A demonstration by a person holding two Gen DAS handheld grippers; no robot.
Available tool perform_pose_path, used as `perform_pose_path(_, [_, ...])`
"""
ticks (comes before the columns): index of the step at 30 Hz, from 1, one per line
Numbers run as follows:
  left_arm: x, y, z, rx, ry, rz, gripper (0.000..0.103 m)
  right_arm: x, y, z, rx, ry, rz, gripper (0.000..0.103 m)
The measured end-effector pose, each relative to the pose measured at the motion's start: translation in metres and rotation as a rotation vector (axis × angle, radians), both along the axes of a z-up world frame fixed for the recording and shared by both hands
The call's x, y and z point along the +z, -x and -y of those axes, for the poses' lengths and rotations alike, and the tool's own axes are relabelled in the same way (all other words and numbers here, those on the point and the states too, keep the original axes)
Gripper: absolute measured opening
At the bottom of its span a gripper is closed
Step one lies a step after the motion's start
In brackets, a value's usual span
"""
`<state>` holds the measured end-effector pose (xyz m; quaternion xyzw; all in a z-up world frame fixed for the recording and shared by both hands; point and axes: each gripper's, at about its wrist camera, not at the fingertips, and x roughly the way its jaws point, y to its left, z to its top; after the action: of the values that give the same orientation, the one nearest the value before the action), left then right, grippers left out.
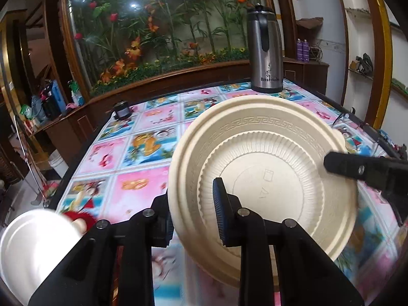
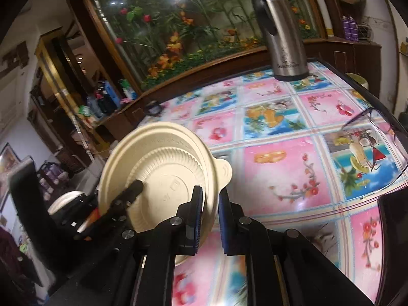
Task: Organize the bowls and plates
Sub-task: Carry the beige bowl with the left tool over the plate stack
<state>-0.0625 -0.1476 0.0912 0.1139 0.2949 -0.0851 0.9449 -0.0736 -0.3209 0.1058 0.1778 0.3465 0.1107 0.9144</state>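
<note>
Nearest in the left wrist view, the left gripper (image 1: pixel 195 219) pinches the near rim of a cream bowl (image 1: pixel 265 168), one pad inside the wall and the other outside it. The bowl is tilted up off the table (image 1: pixel 142 140), its ribbed inside facing the camera, a smaller ribbed plate or bowl nested in it; which of the two cannot be told. The bowl hangs over the near right part of the flower-patterned table. From the right, a black finger of the right gripper (image 1: pixel 341 164) reaches in over the opposite rim.

In the right wrist view, the right gripper (image 2: pixel 210 201) is pressed together on the bowl's rim (image 2: pixel 163 163) close to its small tab handle, and the left gripper's fingers (image 2: pixel 132 188) show at the far side of the bowl.

At the near left corner, a white plate (image 1: pixel 28 244) sits low beside a red thing that is too blurred to name. A pair of glasses (image 2: pixel 369 140) lies near the right edge. A small dark jar (image 1: pixel 122 111) stands at the far left edge. A steel thermos jug (image 1: pixel 266 51) stands at the far edge, before a glass case of artificial flowers (image 1: pixel 153 25).
</note>
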Motion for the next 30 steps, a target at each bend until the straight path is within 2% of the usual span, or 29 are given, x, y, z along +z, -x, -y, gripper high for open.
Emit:
perform_pose_path(4, [0.017,0.022,-0.028,0.041,-0.007,0.028,0.024,0.027,0.013,-0.022,0.07,-0.015,0.03,0.012])
perform_pose_path(13, [0.045,0.053,-0.115,0.173,0.031,0.036,0.024,0.057,0.011,-0.101,0.278,-0.05,0.017,0.012])
perform_pose_path(19, [0.048,0.065,-0.166,0.294,0.032,0.042,0.024,0.057,0.003,-0.169,0.403,-0.043,-0.031,0.011])
perform_pose_path(23, [0.042,0.059,-0.193,0.355,0.034,0.025,0.024,0.051,0.002,-0.203,0.461,-0.036,-0.056,0.012])
perform_pose_path(30, [0.016,0.049,-0.213,0.382,0.055,-0.039,0.024,0.031,0.003,-0.235,0.494,0.012,-0.098,0.012])
